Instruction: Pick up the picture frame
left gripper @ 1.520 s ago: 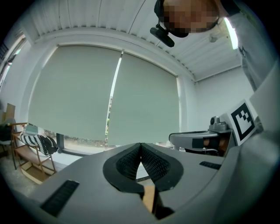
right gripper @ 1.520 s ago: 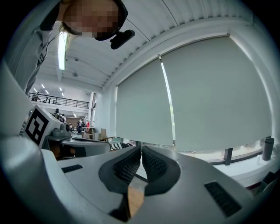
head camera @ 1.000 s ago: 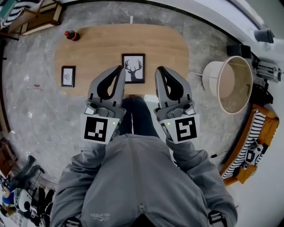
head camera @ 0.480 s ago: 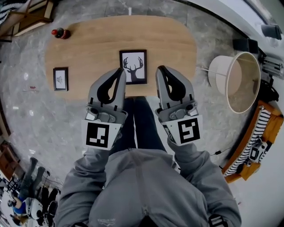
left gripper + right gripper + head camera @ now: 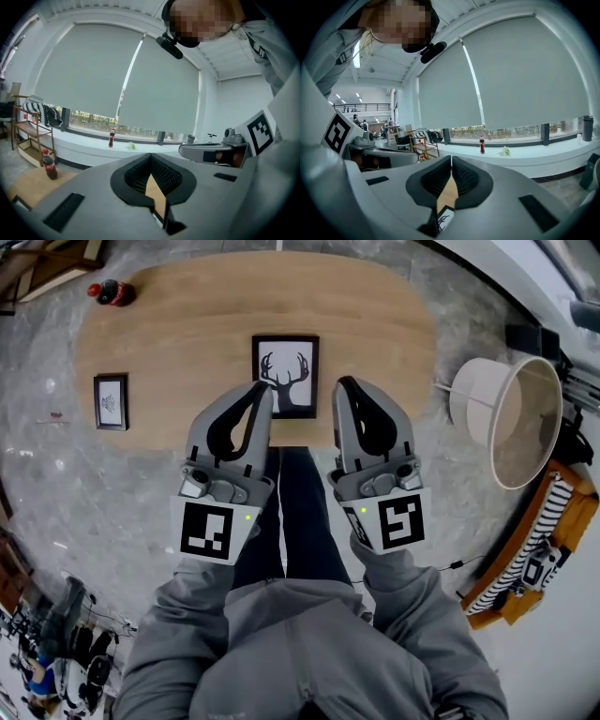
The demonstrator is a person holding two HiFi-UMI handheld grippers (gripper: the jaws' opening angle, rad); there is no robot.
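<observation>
A black picture frame with a deer-antler print (image 5: pixel 285 376) lies flat near the front edge of the oval wooden table (image 5: pixel 375 343). A smaller black frame (image 5: pixel 111 401) lies at the table's left end. My left gripper (image 5: pixel 263 388) hangs above the near edge, just left of the deer frame, jaws shut and empty. My right gripper (image 5: pixel 343 385) is level with it, just right of the frame, also shut and empty. Through the slit of the shut jaws in the right gripper view, a corner of the deer print (image 5: pixel 444 217) shows below.
A cola bottle (image 5: pixel 109 292) stands at the table's far left corner, also seen as a bottle (image 5: pixel 48 165) in the left gripper view. A white drum lampshade (image 5: pixel 506 418) stands on the floor to the right, with a striped cushion on an orange seat (image 5: pixel 534 549) beyond.
Both grippers have come down together toward the table, which now looks larger and closer. Their jaws stay shut.
</observation>
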